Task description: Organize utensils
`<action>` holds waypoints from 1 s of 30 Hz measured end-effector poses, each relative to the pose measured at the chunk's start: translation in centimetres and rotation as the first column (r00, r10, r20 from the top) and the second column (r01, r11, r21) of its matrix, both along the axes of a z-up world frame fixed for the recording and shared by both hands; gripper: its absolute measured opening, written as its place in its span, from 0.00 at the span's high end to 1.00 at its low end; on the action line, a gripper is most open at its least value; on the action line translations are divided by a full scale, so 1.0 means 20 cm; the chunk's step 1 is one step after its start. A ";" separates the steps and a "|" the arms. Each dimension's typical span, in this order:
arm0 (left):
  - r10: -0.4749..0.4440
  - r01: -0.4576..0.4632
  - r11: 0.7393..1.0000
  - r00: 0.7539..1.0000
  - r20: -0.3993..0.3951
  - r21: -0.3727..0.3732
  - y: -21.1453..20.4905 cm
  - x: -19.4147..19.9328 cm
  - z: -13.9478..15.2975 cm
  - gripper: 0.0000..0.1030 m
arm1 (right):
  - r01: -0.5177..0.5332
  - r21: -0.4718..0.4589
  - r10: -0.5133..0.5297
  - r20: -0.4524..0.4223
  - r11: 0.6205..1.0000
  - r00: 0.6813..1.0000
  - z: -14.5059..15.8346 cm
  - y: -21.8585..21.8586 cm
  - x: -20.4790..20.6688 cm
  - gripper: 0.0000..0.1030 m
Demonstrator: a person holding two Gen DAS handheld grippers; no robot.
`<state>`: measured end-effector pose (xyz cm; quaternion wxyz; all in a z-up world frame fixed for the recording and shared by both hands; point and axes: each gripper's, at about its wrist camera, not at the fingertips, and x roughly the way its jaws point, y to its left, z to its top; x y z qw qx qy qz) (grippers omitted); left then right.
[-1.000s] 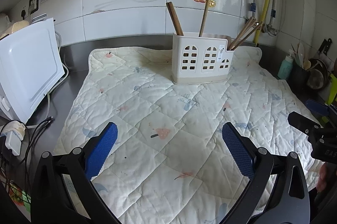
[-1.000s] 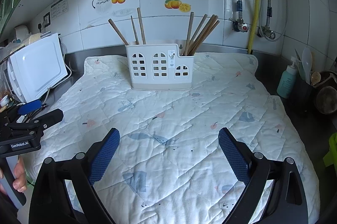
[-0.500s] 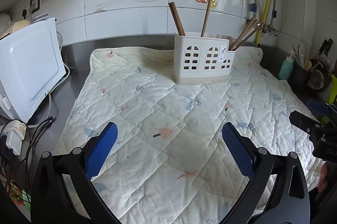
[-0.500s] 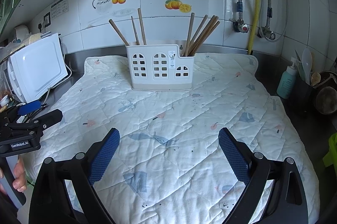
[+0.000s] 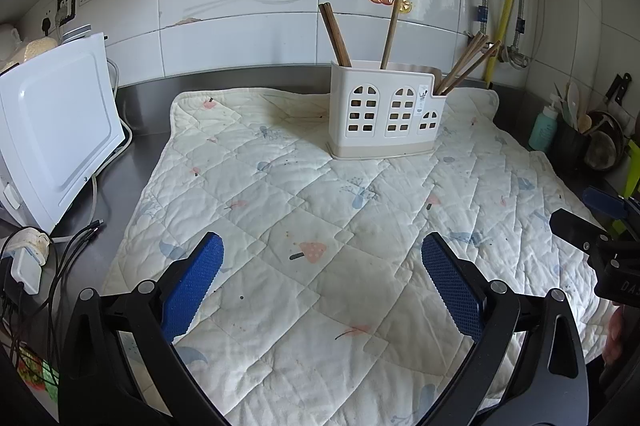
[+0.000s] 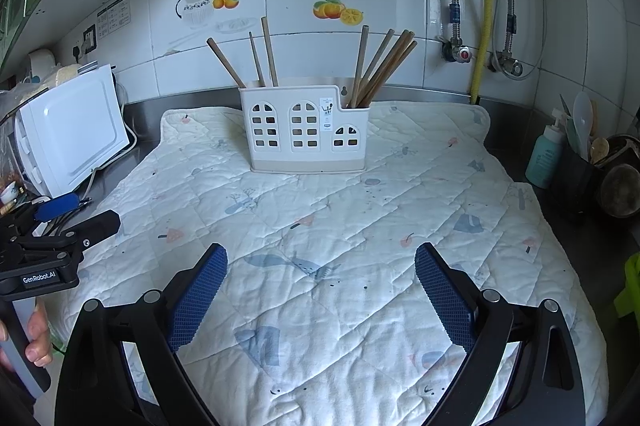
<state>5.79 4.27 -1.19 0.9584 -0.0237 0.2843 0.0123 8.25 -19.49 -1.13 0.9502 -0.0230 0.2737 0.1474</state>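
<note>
A steel worktop [image 5: 136, 154] under a tiled kitchen wall, and a quilted mat [image 5: 320, 210] with small printed motifs covers most of it. Nearest the lens, the left hand-held gripper [image 5: 322, 252] hangs over the mat's front half, blue pads spread wide, nothing between them. The right hand-held gripper [image 6: 321, 260] sits the same way: jaws wide, empty, above bare quilt. In the right wrist view a person's fingers [image 6: 38, 338] wrap the left unit's handle at the frame's left edge.

Further back, towards the mat's rear edge, stands the white utensil holder [image 6: 306, 130] with arched window cut-outs, upright on the mat. Wooden chopsticks [image 6: 384, 66] lean in a bunch out of its low right compartment; three more [image 6: 256, 54] angle out of the taller left section.

Off to the left, a white microwave [image 5: 56, 130] on the worktop, cables trailing beside it. Far right, a teal pump bottle [image 6: 546, 154] beside a dark pot of utensils [image 6: 580, 162].
</note>
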 end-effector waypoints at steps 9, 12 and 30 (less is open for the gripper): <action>0.001 -0.001 1.000 1.000 -0.001 0.001 0.00 0.00 0.00 0.05 | 0.000 0.000 0.000 0.000 1.000 1.000 0.00 0.00 0.00 0.11; 0.001 -0.001 1.000 1.000 -0.001 0.003 0.00 0.00 0.00 0.05 | 0.000 -0.001 0.000 0.000 1.000 1.000 0.00 0.00 0.00 0.11; -0.004 0.004 1.000 1.000 -0.003 -0.001 -0.02 -0.01 -0.02 0.05 | 0.007 -0.001 -0.007 0.000 1.000 1.000 -0.01 -0.01 0.00 0.11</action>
